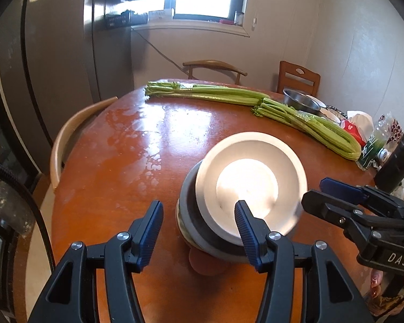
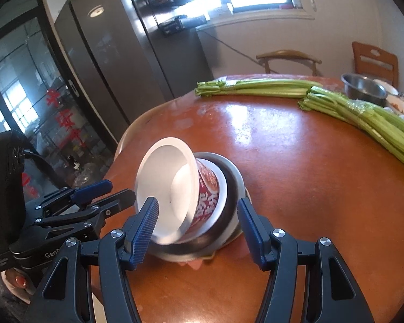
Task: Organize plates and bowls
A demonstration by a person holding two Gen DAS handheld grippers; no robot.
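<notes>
Bowls sit nested near the round table's [image 1: 99,177] front edge: a white bowl [image 2: 169,188] tilts atop the stack [image 2: 215,215]. Our left gripper [image 1: 199,231] and right gripper [image 2: 198,228] hover with jaws apart, empty, flanking it, likely to straighten it.

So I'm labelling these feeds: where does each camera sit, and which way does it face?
Left wrist: on the left gripper, looking down over the stacked bowls; its jaws and the right gripper show.
Right wrist: on the right gripper, facing the tilted white bowl; its jaws and the left gripper show.
Shared: stack, celery, table.
</notes>
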